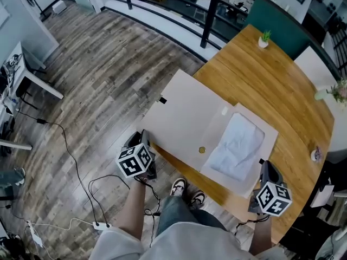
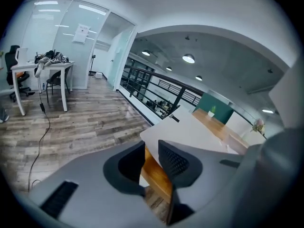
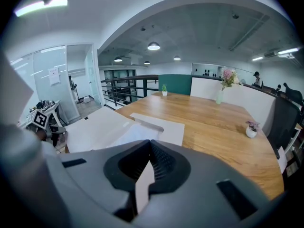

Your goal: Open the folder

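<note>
Within the right gripper (image 3: 148, 158) sits the folder (image 1: 190, 118), pinched edgewise.

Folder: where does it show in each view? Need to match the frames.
Head view: the folder lies open at centre.
Left gripper view: its pale flap is just right of centre, beyond the jaws.
Right gripper view: lower left, one corner pinched in the right gripper.
Shared landmark: the potted plant.
</note>
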Tool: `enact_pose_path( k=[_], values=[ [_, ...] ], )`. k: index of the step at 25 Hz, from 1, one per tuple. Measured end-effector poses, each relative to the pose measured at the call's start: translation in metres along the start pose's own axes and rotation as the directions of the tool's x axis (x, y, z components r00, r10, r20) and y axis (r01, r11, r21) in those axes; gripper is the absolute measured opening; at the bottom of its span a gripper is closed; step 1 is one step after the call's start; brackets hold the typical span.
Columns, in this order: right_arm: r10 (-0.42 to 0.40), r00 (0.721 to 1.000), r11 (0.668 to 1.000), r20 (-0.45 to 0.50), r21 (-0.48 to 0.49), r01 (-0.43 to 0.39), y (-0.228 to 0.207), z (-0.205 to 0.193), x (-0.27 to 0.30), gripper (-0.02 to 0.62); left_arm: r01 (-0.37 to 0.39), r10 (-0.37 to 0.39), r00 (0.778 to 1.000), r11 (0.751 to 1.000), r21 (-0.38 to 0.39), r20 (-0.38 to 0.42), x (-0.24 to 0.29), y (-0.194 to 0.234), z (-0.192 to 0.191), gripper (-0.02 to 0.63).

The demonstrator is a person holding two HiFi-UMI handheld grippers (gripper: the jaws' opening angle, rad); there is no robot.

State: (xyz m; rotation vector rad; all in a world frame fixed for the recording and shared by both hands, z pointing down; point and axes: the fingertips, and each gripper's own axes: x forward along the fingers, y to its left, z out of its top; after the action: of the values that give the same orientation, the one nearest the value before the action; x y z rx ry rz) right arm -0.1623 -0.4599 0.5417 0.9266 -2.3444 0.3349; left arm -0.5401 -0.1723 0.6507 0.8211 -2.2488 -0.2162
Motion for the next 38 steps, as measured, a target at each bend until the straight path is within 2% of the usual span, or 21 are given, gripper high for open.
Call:
enact_pose_path(
  k=[3,7,11,17,21,24,27,33,36,38],
  values=[
    [-0.004,1.000,1.000,0.003,0.003,0.004,-0.002,-0.002,-0.003,0.002,-0.025,0.025,0.999,1.000,-0.003,-0.024,0.002,0.003,-0.006,0.091],
    [-0.009,1.000,1.000,0.014,0.009,0.009,-0.006,-0.002,-0.007,0.002,-0.011,0.010,1.000,0.999,-0.043,-0.024,0.000,0.004,-0.007,0.099],
    [-0.010,0.999,1.000,0.032,0.023,0.009,-0.008,-0.002,-0.015,0.002,-0.008,0.008,1.000,0.999,-0.048,-0.011,-0.005,0.003,-0.001,0.118],
    [-0.018,0.997,0.998,0.078,0.061,0.013,-0.018,-0.001,-0.032,0.002,-0.040,0.045,0.996,0.996,-0.074,0.072,-0.032,0.005,0.021,0.158],
    [-0.029,0.992,0.996,0.126,0.093,0.018,-0.030,0.005,-0.045,0.002,-0.090,0.091,0.980,0.996,-0.014,0.178,-0.069,-0.001,0.049,0.153],
    [-0.046,0.985,0.993,0.167,0.118,0.026,-0.040,0.012,-0.055,0.002,-0.051,0.028,0.968,0.995,0.088,0.251,-0.093,-0.032,0.076,0.152],
    [-0.067,0.976,0.989,0.206,0.141,0.038,-0.053,0.018,-0.067,0.002,0.008,-0.066,0.951,0.982,0.189,0.303,-0.115,-0.079,0.096,0.137],
    [-0.107,0.939,0.987,0.328,0.149,0.060,-0.069,0.044,-0.110,0.002,0.122,-0.259,0.903,0.920,0.372,0.344,-0.147,-0.183,0.112,0.080],
    [-0.128,0.912,0.985,0.390,0.156,0.072,-0.081,0.056,-0.133,0.002,0.167,-0.326,0.879,0.893,0.417,0.347,-0.153,-0.226,0.104,0.022],
    [-0.157,0.894,0.982,0.421,0.166,0.094,-0.093,0.062,-0.149,0.002,0.212,-0.368,0.868,0.882,0.421,0.332,-0.154,-0.250,0.099,0.006]
  ],
)
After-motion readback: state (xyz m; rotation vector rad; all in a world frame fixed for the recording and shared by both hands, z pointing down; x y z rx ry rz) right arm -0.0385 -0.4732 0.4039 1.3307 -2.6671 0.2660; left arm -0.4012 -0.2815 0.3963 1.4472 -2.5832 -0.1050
